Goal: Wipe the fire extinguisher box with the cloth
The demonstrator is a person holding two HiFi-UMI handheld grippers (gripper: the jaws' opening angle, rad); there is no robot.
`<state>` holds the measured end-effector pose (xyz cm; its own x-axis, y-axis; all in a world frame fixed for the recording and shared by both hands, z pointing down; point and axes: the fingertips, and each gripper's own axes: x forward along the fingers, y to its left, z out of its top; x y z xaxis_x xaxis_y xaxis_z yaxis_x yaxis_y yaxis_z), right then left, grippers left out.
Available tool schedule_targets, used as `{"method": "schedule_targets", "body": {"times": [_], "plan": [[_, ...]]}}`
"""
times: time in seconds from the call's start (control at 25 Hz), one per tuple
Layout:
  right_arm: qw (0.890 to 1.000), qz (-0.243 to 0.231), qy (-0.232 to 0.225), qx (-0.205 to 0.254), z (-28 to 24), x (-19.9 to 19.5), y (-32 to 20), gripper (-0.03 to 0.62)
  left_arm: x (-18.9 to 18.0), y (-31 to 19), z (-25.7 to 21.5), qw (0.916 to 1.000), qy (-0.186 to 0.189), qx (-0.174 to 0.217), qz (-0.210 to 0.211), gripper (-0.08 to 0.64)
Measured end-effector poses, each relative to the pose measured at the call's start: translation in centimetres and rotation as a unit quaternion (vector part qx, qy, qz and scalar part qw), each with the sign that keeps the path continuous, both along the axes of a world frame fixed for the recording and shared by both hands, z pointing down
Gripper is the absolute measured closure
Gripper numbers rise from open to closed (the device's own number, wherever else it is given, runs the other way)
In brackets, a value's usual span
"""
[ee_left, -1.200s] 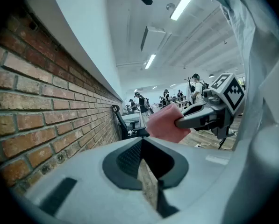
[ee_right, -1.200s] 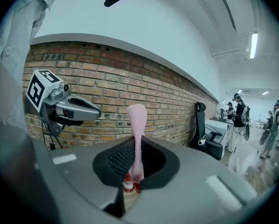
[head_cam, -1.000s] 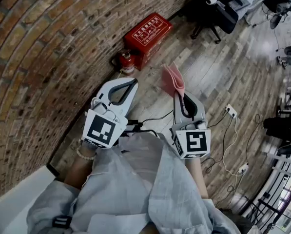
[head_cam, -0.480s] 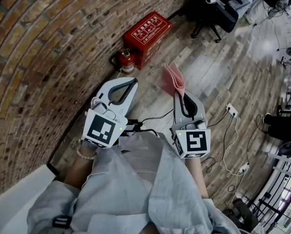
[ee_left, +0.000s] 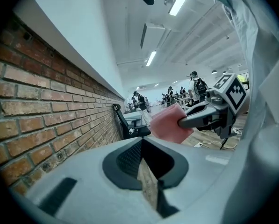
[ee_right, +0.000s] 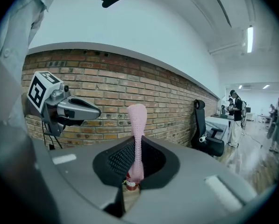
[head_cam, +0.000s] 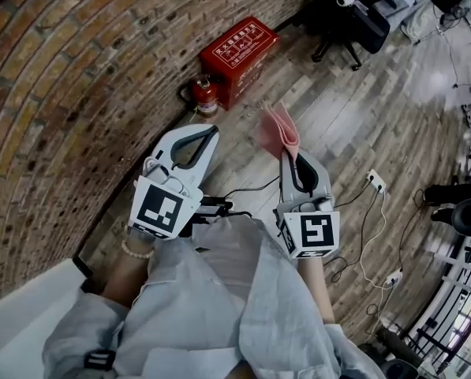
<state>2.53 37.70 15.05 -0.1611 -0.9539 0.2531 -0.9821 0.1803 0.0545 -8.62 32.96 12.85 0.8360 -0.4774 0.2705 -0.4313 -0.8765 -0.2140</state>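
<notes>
The red fire extinguisher box [head_cam: 239,56] lies on the wooden floor against the brick wall, ahead of both grippers. A small red fire extinguisher [head_cam: 205,95] stands next to it and shows low between the right jaws [ee_right: 129,183]. My right gripper [head_cam: 285,153] is shut on a pink cloth [head_cam: 281,129], which sticks up from its tips [ee_right: 138,125]. My left gripper [head_cam: 211,130] is shut with nothing in it, held beside the right one and well short of the box. From the left gripper view, the cloth [ee_left: 169,122] and the right gripper [ee_left: 209,114] are in sight.
The brick wall [head_cam: 69,93] runs along the left. A black office chair [head_cam: 349,18] stands beyond the box. Power strips and cables [head_cam: 373,181] lie on the floor to the right. People stand at desks far down the room [ee_right: 235,113].
Both grippers hold almost the same pose. The left one has drifted slightly left and down in the head view. The cloth stays pinched in the right gripper.
</notes>
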Motion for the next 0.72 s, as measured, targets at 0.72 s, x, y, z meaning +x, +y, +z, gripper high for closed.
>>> {"method": "schedule_targets", "body": {"times": [0.72], "plan": [[1.000, 0.015, 0.005, -0.022, 2.9, 4.4, -1.1, 0.571, 2.5, -1.8, 1.7, 0.9998, 0.017, -0.005, -0.012, 0.569]]}}
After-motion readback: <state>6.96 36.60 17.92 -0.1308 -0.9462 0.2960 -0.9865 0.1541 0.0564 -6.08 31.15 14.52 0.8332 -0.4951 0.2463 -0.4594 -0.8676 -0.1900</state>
